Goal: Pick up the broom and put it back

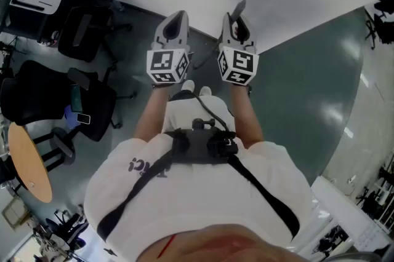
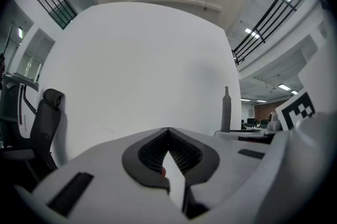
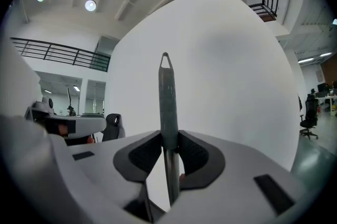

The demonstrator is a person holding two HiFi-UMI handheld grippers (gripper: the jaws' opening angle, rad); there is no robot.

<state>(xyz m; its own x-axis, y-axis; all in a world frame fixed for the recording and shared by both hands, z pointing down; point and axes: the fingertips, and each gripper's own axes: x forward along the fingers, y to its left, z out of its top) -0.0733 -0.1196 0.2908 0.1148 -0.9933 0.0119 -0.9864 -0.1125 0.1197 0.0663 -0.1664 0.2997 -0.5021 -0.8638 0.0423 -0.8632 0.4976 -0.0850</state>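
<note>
The right gripper (image 3: 169,140) is clamping the broom handle (image 3: 167,97) upright, the left gripper (image 2: 168,136) is sitting closed and empty, and the put-back is looking next: easing it against the white wall (image 3: 237,86).

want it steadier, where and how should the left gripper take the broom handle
Likely the bare shaft of the broom handle above the right gripper, below its loop tip, coming level from the left: it's slim, round, upright. The left gripper is shut; open first.

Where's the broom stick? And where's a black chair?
broom stick (image 3: 167,99): right gripper view, middle of the grey stick.
black chair (image 2: 45,128): left gripper view, on its backrest.
</note>
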